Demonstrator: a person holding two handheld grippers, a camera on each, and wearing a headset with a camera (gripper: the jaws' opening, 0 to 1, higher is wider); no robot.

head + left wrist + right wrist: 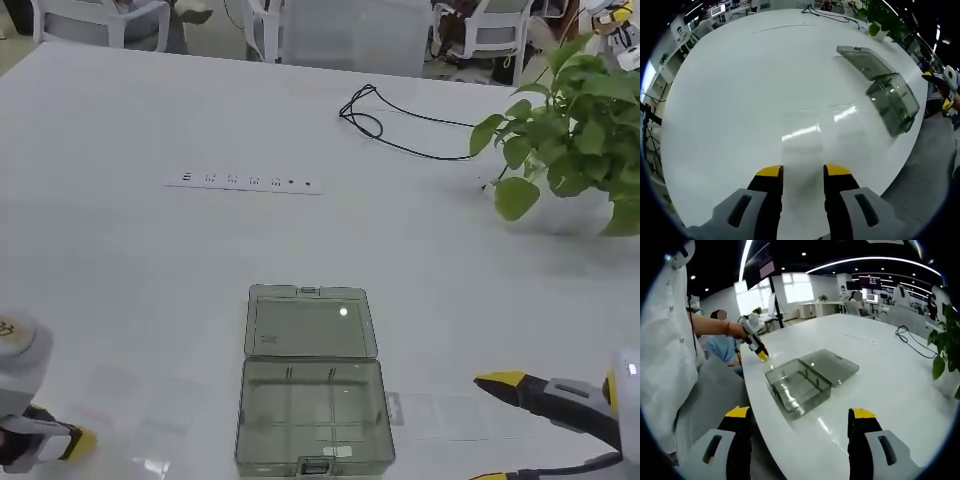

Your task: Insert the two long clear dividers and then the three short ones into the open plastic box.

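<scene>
1. White desk (pixel 150 130), open-plan office: the left hand-held gripper (pixel 803 172) hovers left of the open plastic box (pixel 312 410), its jaws slightly parted and empty.
2. Clear dividers (pixel 805 132) lie flat on the desk left of the box, just ahead of those jaws.
3. Behind the box, its lid (pixel 310 322) rests folded back on the desk.
4. Faint clear pieces (pixel 450 415) lie just right of the box.
5. Right of the box, the right hand-held gripper (pixel 800 414) hangs with jaws spread wide, gripping nothing.
6. Far right of the box, and behind it, stands a potted plant (pixel 565 130).
</scene>
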